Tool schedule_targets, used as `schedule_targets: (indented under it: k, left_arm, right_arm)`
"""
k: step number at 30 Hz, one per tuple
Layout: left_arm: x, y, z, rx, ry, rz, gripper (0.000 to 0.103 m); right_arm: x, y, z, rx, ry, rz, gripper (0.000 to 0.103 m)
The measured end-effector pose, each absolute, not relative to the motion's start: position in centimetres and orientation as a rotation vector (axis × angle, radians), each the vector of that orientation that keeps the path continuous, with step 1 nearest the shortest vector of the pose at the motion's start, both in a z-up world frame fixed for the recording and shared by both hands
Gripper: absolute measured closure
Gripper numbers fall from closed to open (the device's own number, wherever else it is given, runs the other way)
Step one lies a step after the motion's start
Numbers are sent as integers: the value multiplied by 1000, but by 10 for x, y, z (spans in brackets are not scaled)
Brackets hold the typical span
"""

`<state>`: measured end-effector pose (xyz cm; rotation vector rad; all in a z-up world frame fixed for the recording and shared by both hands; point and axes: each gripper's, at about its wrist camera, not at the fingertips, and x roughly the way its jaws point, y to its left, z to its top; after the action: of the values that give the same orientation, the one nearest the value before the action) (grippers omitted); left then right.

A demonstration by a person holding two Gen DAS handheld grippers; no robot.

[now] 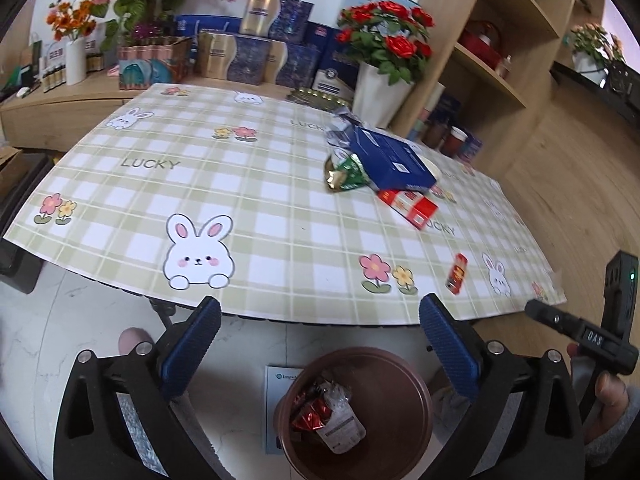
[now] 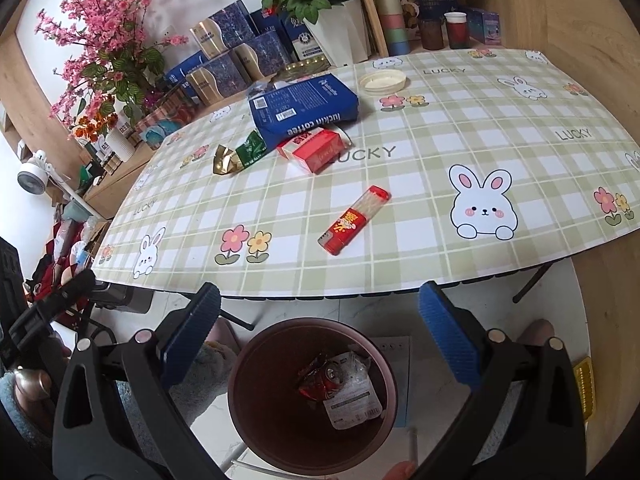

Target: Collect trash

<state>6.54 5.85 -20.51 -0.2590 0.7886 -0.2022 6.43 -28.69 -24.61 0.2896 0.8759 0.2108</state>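
Note:
A brown bin [image 1: 384,396] [image 2: 280,432] stands on the floor below the table edge, holding a red crushed can [image 2: 320,380] and a clear wrapper [image 2: 354,400]. On the table lie a blue coffee box [image 1: 390,158] [image 2: 304,106], a red carton [image 1: 412,204] [image 2: 314,150], a green-gold wrapper [image 1: 344,172] [image 2: 240,154], a slim red packet [image 1: 457,273] [image 2: 354,220] and a white lid [image 2: 383,80]. My left gripper [image 1: 320,344] and right gripper [image 2: 320,332] are both open and empty above the bin.
The checked tablecloth [image 1: 240,184] [image 2: 480,128] covers the table. Flower vases [image 1: 380,92] [image 2: 344,32], boxes and wooden shelves [image 1: 500,60] stand behind it. A paper sheet [image 1: 276,408] lies on the floor by the bin. The other gripper [image 1: 592,336] shows at right.

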Motion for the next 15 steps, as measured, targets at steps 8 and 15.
schedule_targets:
  k: [8, 15]
  left_arm:
    - [70, 63, -215, -244, 828, -162, 6]
    - [69, 62, -226, -227, 857, -152, 6]
  right_arm:
    - [79, -281, -262, 181, 933, 162, 6]
    - [124, -284, -279, 188, 959, 100, 12]
